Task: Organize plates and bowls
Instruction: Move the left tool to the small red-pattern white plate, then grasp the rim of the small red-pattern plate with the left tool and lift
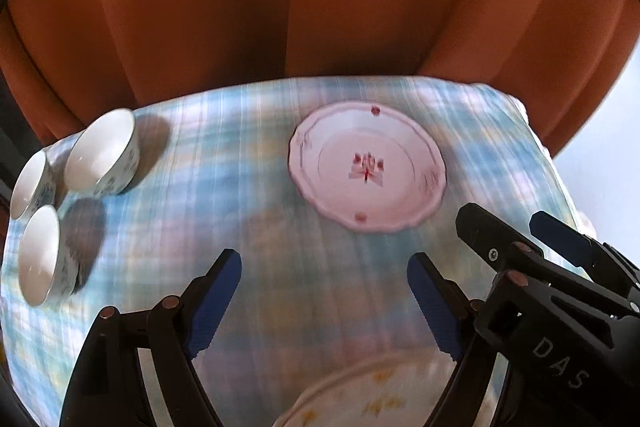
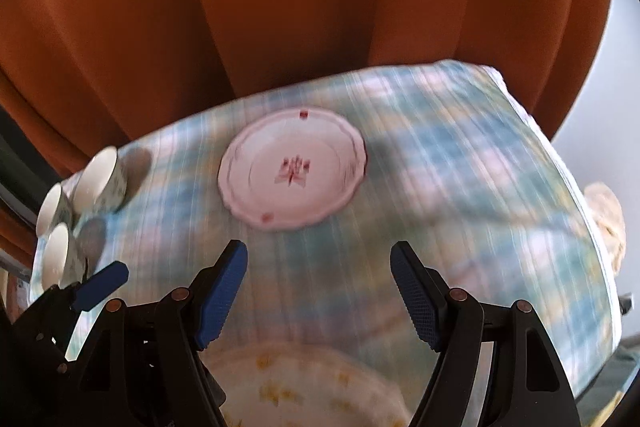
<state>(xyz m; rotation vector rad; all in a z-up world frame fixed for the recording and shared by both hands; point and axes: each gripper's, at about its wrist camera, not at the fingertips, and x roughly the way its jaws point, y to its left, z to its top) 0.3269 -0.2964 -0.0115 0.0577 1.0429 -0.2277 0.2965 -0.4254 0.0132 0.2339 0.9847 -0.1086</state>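
Observation:
A white plate with red flowers (image 1: pixel 366 167) lies on the checked tablecloth (image 1: pixel 248 195); it also shows in the right wrist view (image 2: pixel 294 169). A second plate with yellow flowers (image 1: pixel 380 391) lies close below both grippers (image 2: pixel 304 383). Three white bowls with blue patterns (image 1: pixel 102 153) stand on the left (image 2: pixel 98 179). My left gripper (image 1: pixel 324 279) is open and empty above the cloth. My right gripper (image 2: pixel 319 267) is open and empty; it shows beside the left one (image 1: pixel 520 227). Both views are blurred.
Orange curtains (image 1: pixel 320 7) hang behind the table. The table's right edge (image 2: pixel 580 207) drops off near a pale object (image 2: pixel 608 215). The left gripper's blue fingertip (image 2: pixel 104 283) shows at lower left in the right wrist view.

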